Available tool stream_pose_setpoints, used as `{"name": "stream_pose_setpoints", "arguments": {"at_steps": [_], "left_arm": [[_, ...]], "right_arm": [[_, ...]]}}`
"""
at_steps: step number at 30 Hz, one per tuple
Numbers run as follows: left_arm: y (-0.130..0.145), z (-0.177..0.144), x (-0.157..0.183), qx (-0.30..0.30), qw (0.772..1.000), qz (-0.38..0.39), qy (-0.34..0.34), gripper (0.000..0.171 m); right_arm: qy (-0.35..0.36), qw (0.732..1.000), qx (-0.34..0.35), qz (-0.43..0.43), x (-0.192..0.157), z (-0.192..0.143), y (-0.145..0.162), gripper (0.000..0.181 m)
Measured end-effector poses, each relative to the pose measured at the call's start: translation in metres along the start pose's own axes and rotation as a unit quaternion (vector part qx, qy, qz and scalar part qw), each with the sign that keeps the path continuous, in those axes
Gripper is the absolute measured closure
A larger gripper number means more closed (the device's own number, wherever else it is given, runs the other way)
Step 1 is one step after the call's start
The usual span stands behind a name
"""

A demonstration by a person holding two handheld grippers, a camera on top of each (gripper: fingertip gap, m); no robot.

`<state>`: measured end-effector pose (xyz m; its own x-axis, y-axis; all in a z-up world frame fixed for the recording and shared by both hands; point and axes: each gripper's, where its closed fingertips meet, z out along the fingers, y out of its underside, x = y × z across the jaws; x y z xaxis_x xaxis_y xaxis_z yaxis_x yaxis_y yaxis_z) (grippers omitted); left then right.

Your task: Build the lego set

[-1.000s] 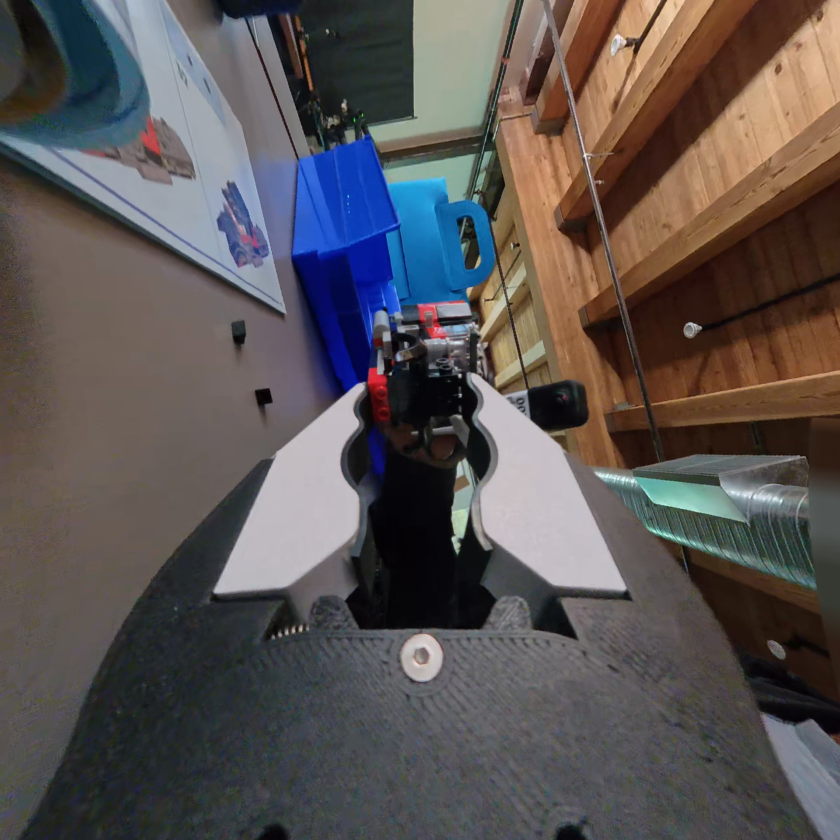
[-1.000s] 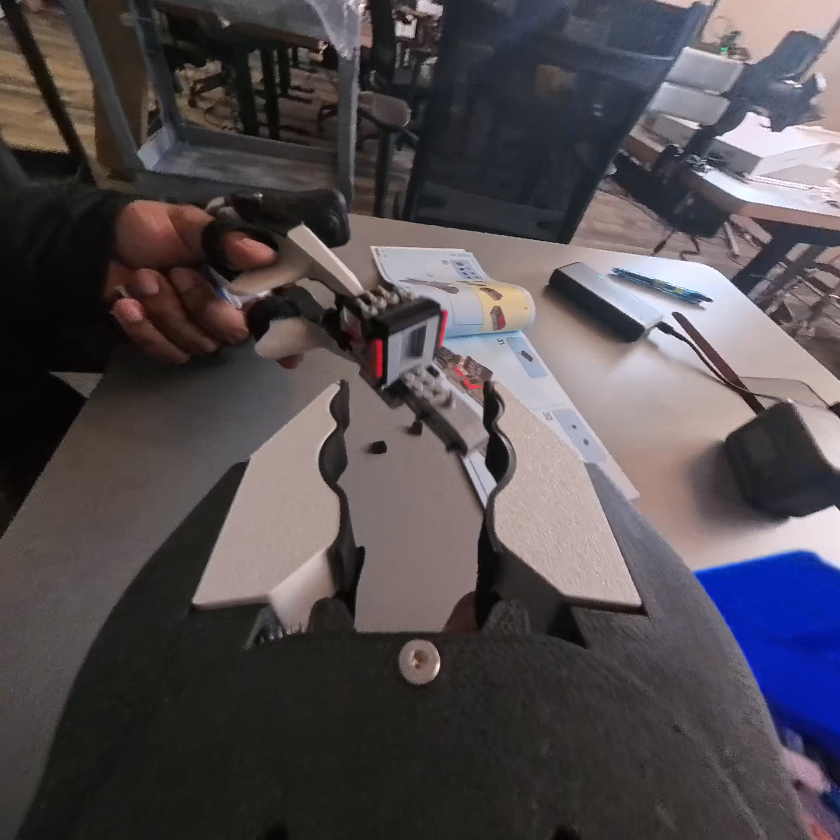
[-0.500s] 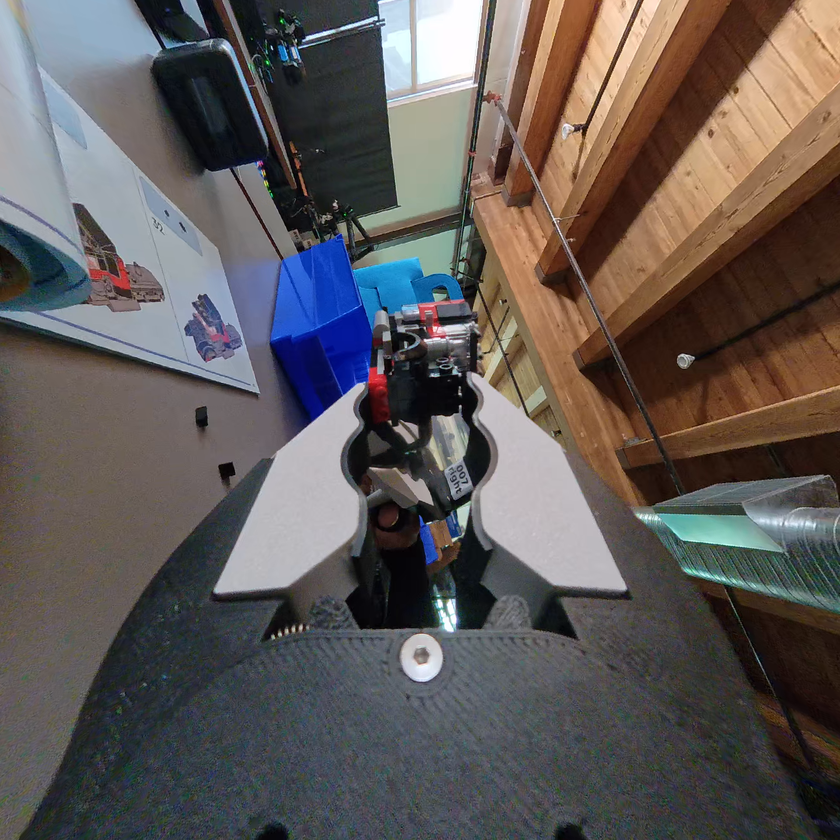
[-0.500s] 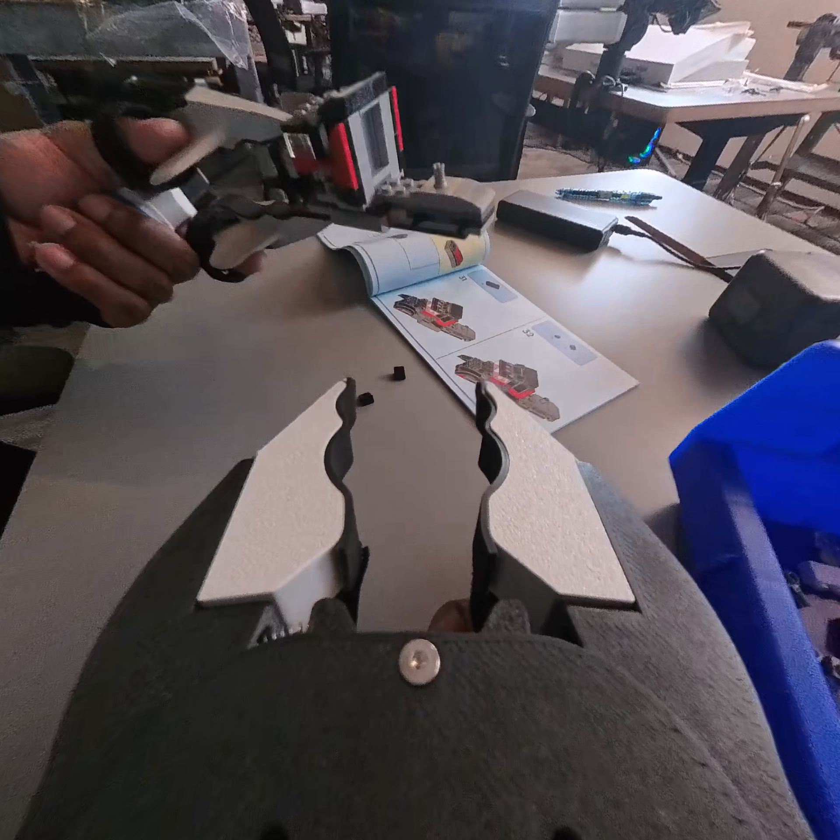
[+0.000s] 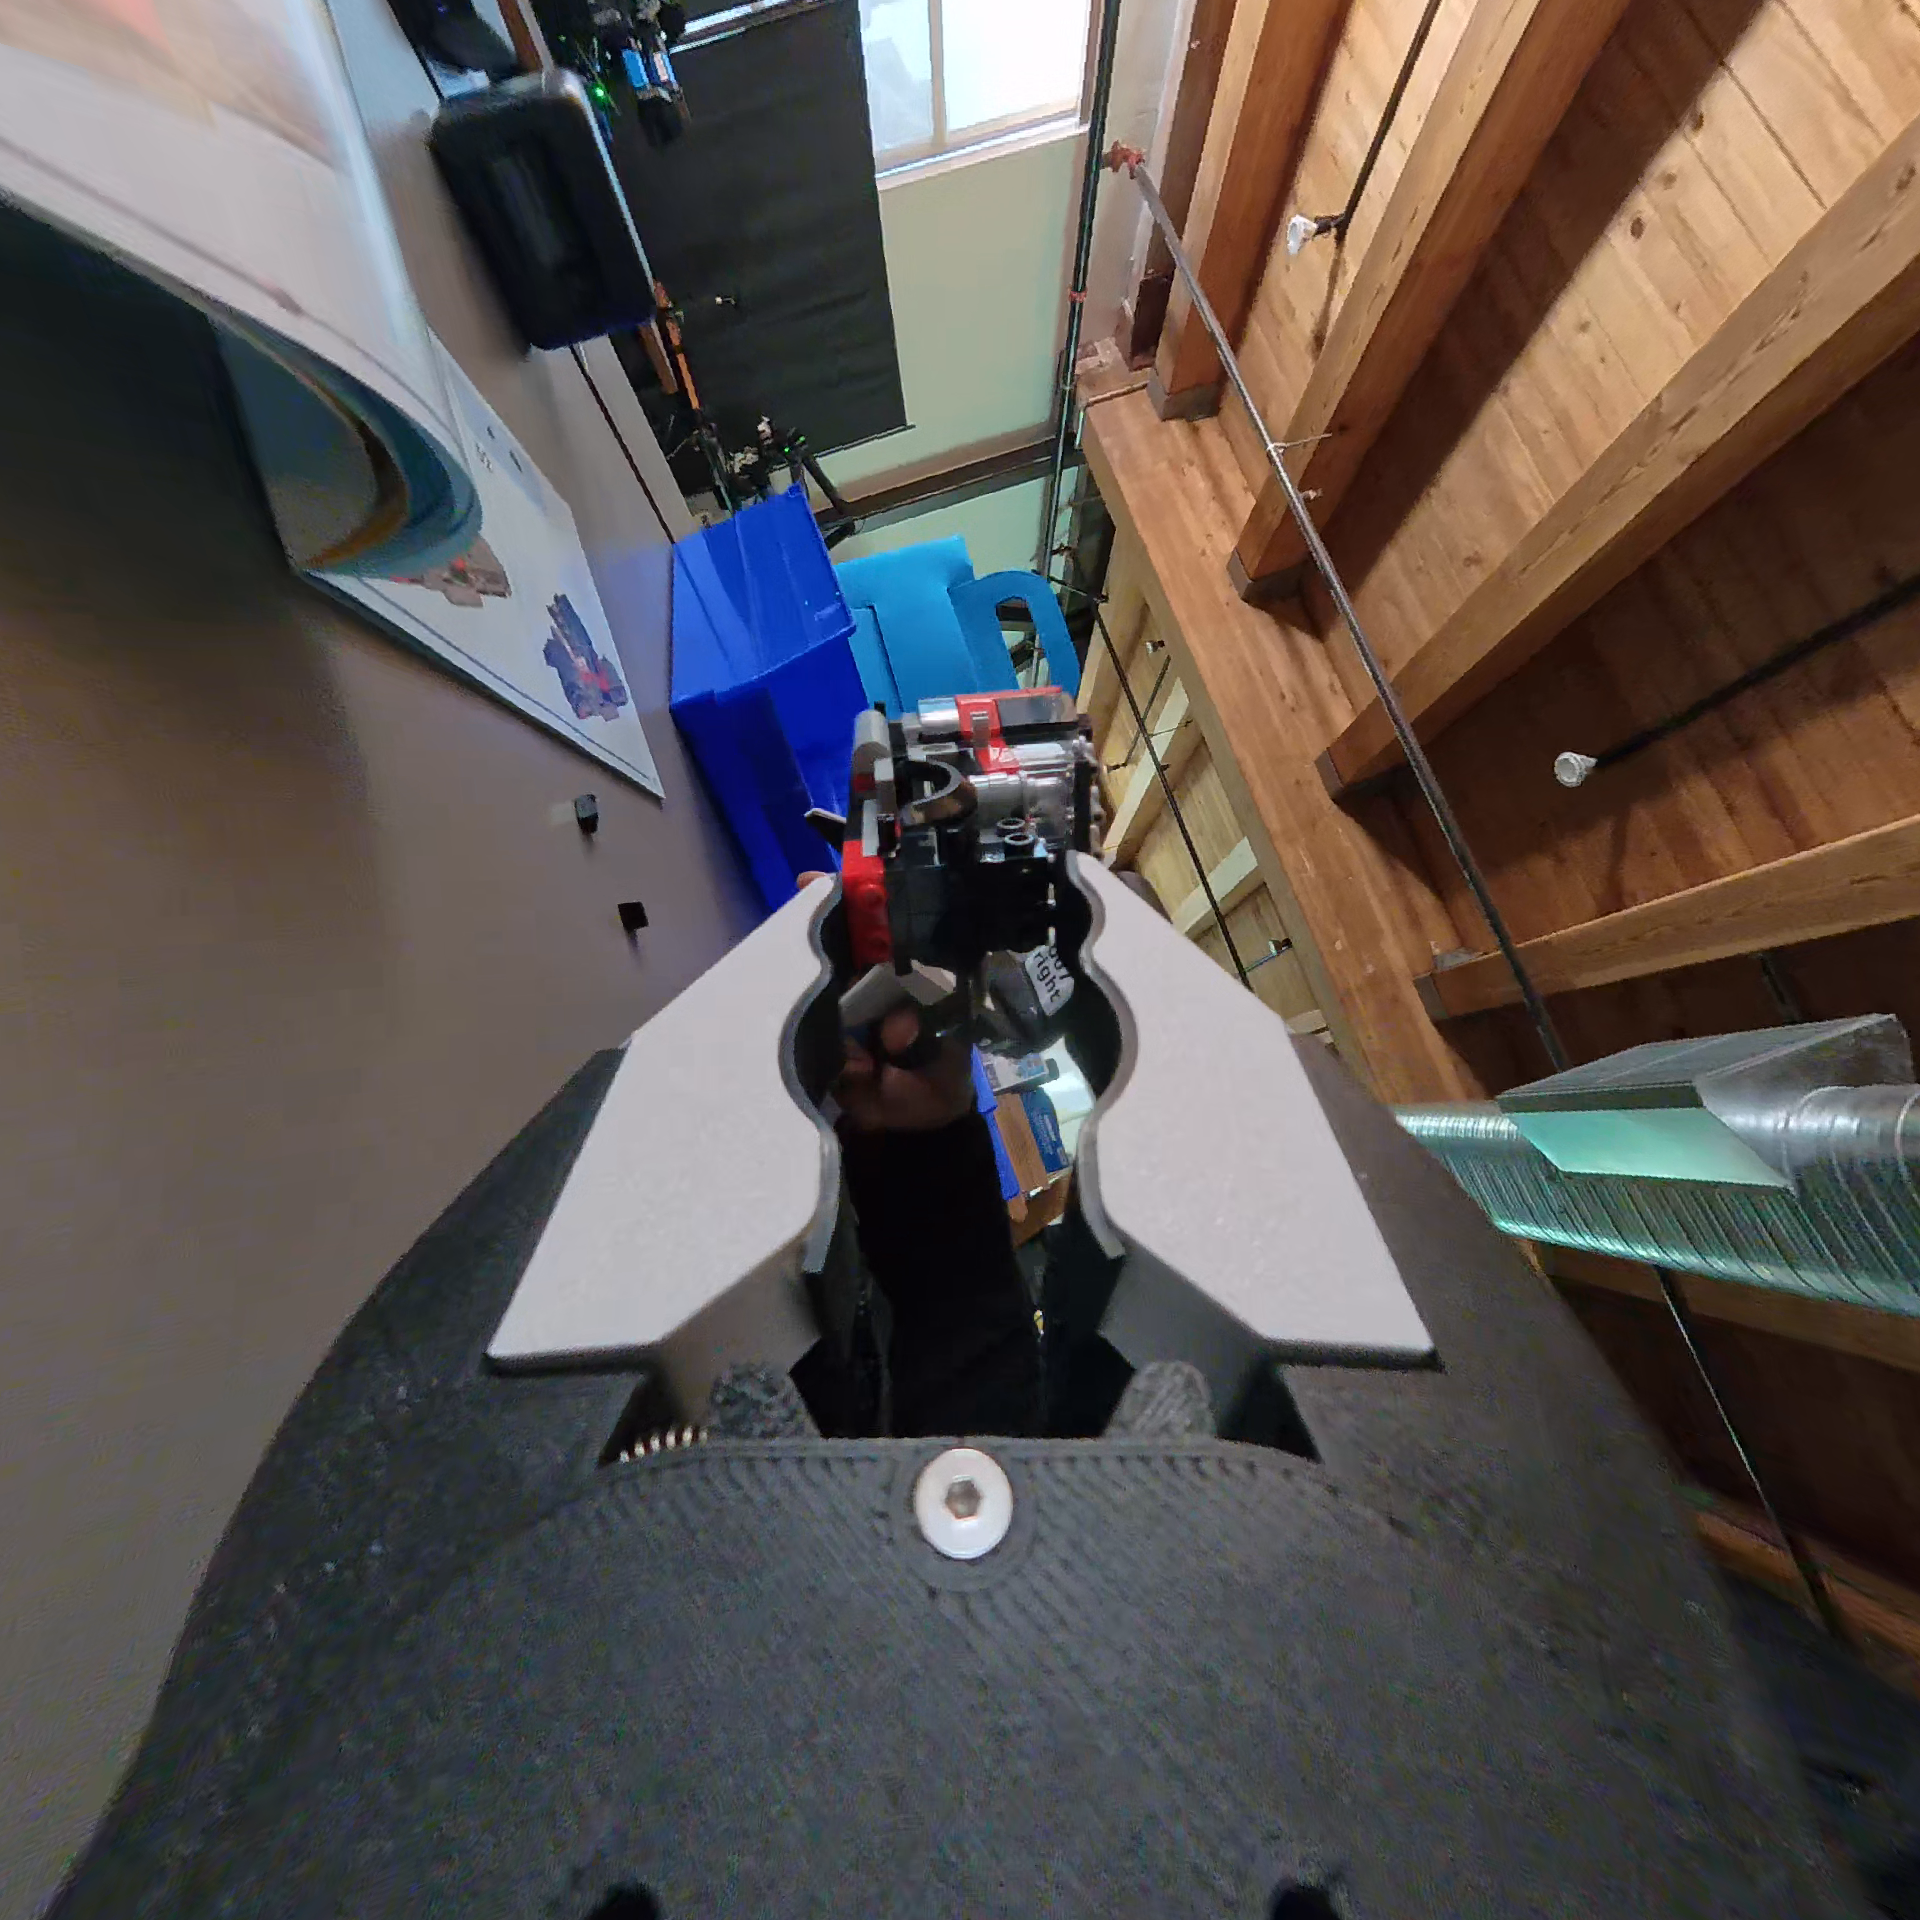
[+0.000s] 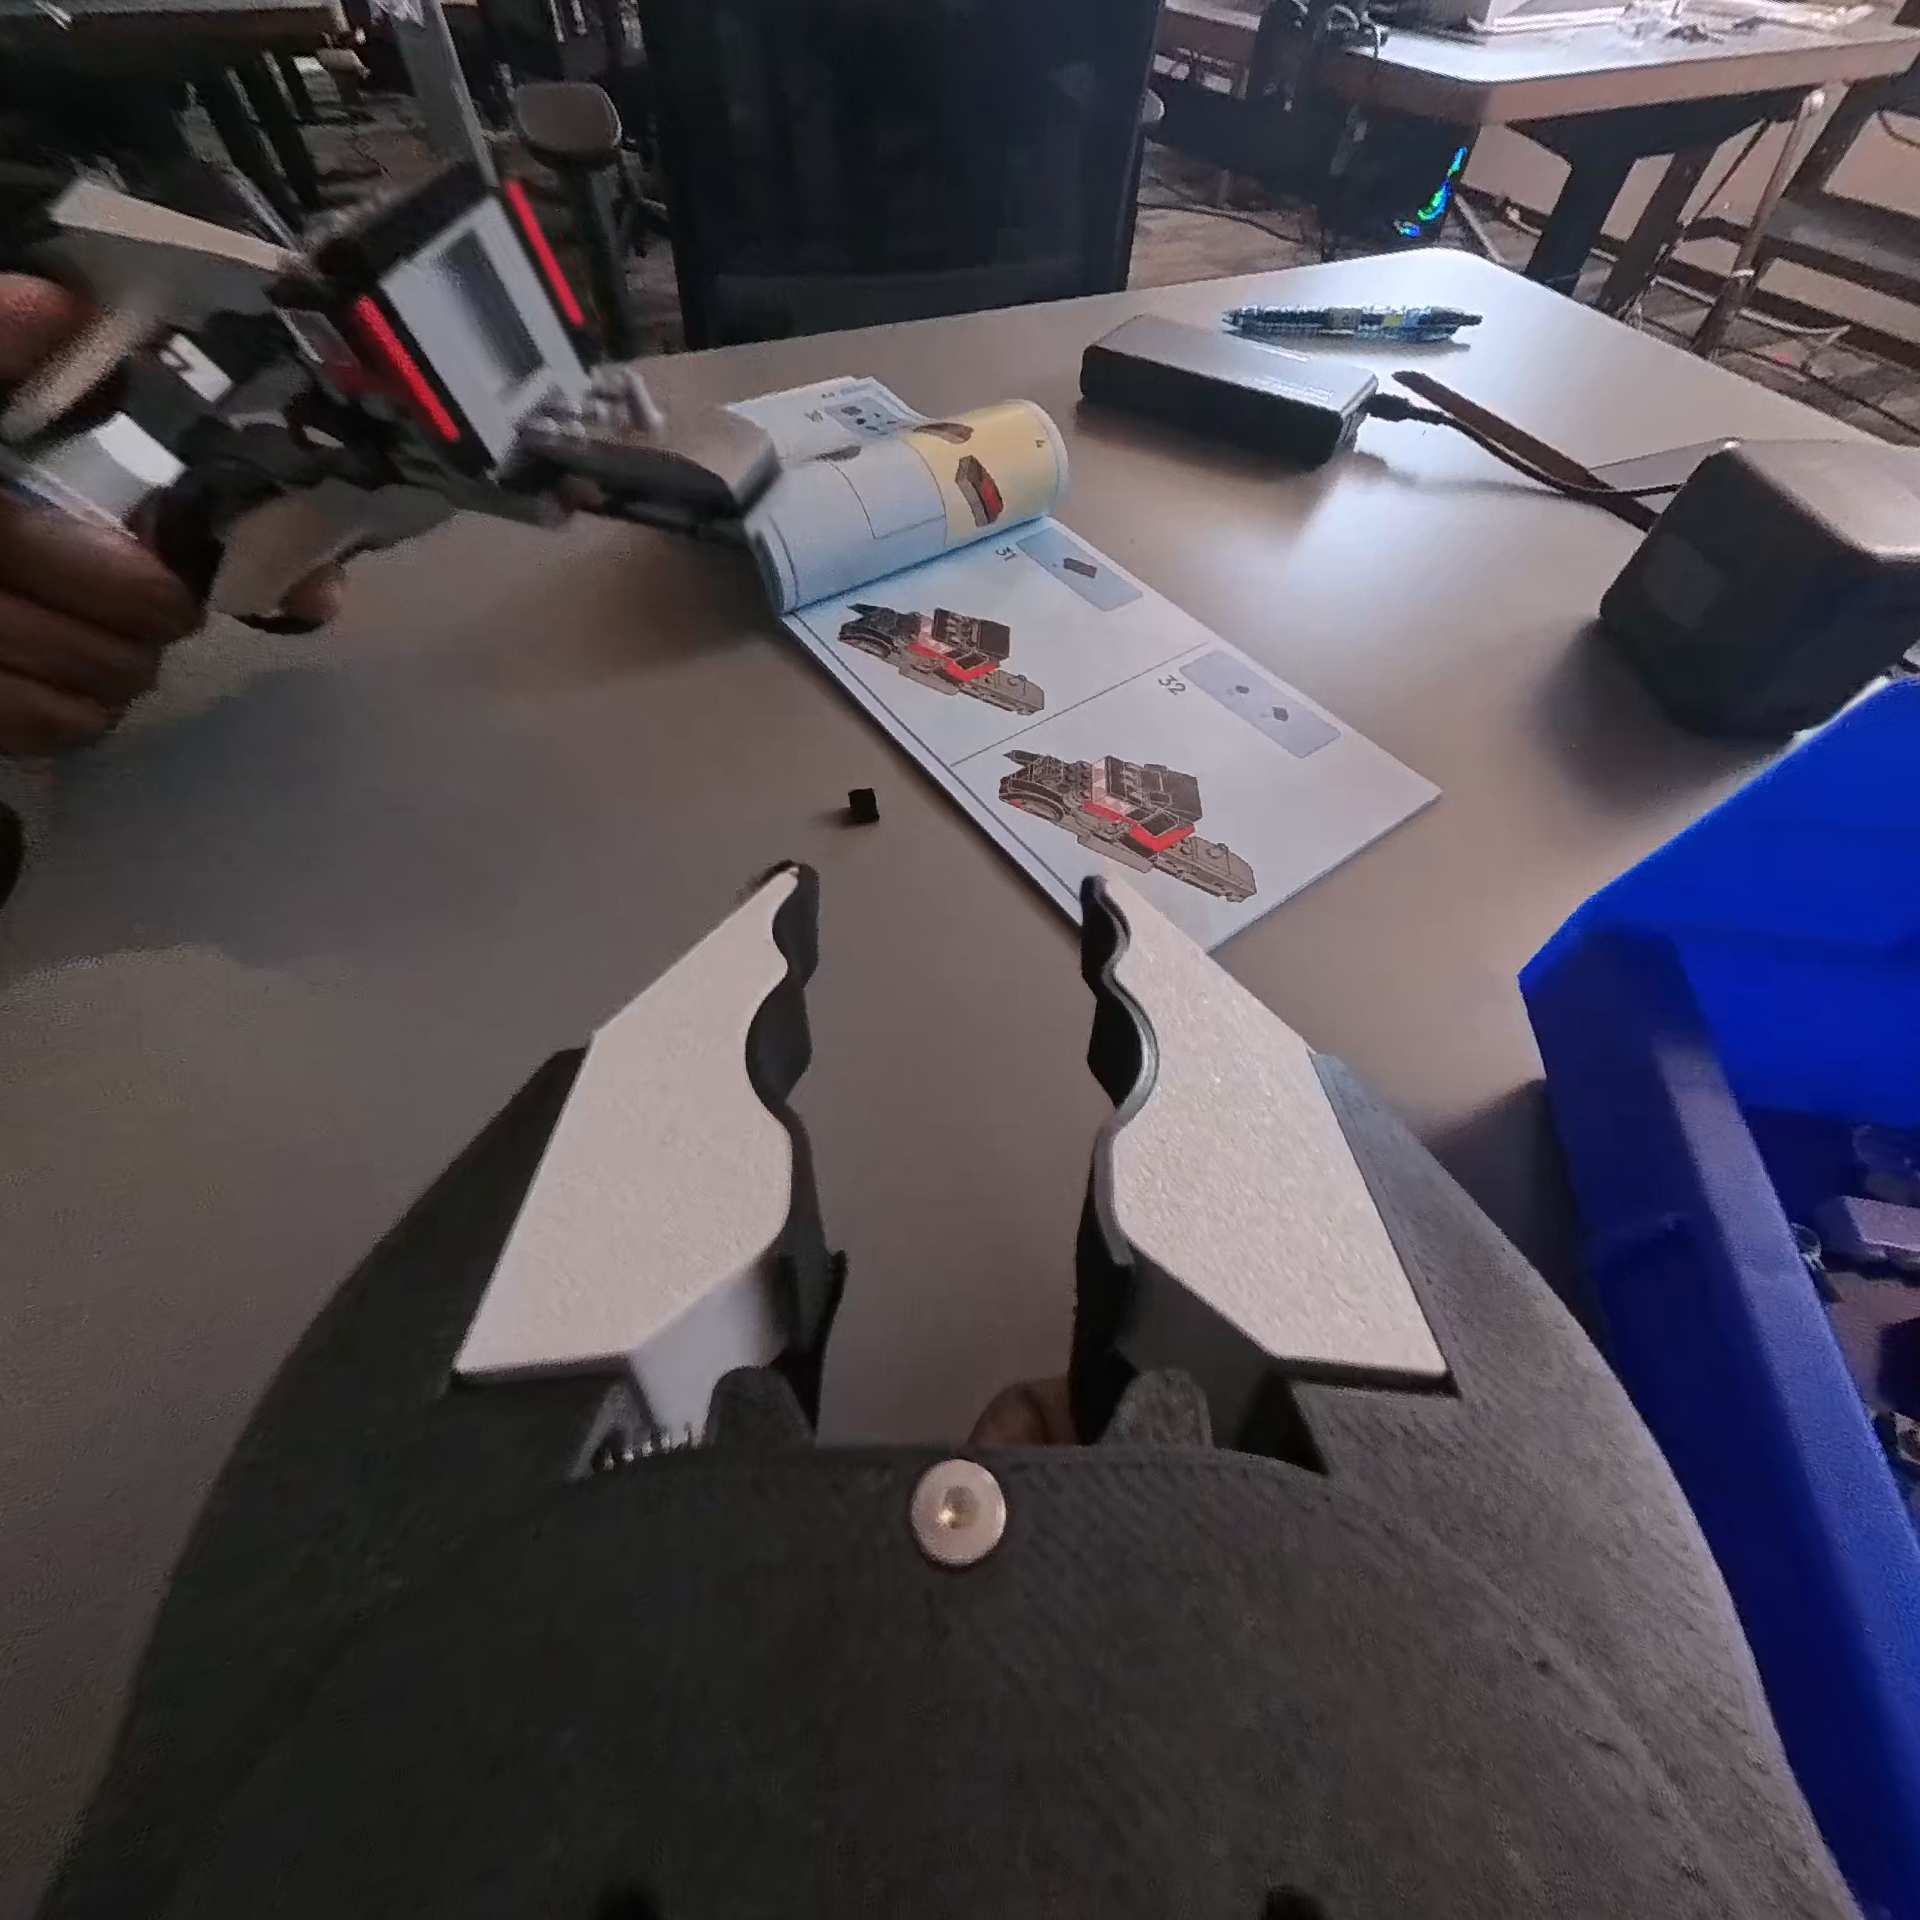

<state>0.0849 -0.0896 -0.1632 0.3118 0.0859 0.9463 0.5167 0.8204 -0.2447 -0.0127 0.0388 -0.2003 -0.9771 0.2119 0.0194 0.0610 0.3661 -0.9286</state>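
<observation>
My left gripper [image 5: 956,894] is shut on a partly built black, red and grey lego model [image 5: 971,800], held in the air and turned on its side. In the right wrist view the same model [image 6: 488,353] shows at the upper left, held above the table by the left gripper. My right gripper [image 6: 940,883] is open and empty, low over the grey table [image 6: 416,831]. A tiny black lego piece [image 6: 860,805] lies just beyond its fingertips. A second small black piece sits at the left fingertip, mostly hidden. The open instruction booklet [image 6: 1091,727] lies beyond.
A blue parts bin [image 6: 1766,1143] with loose pieces stands at the right edge. A black power bank [image 6: 1226,387], a pen [image 6: 1351,320], a strap and a dark box [image 6: 1766,582] lie at the back right. A black chair stands behind the table. Tip to tip, the grippers are about 15 centimetres apart. From the right gripper's tips to the tiny black lego piece [image 6: 860,805] is close to 9 centimetres.
My right gripper has drawn back from the model and moved toward the small black pieces on the table. The left gripper has lifted and turned the model, staying shut on it.
</observation>
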Motion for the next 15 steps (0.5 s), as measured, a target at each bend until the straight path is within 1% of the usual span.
{"name": "stream_pose_setpoints", "arguments": {"at_steps": [3,7,15], "left_arm": [[-0.008,-0.014,0.008,0.003,1.0,0.005,0.016,0.133],[-0.017,-0.028,0.01,0.007,0.999,0.027,0.014,0.132],[-0.025,-0.039,0.011,0.014,0.999,0.018,0.031,0.133]], "right_arm": [[0.01,1.0,-0.007,-0.002,0.002,0.002,0.002,0.13],[0.017,1.0,-0.014,0.003,0.005,0.003,0.004,0.13],[0.015,1.0,-0.024,0.009,0.005,0.005,0.006,0.131]]}}
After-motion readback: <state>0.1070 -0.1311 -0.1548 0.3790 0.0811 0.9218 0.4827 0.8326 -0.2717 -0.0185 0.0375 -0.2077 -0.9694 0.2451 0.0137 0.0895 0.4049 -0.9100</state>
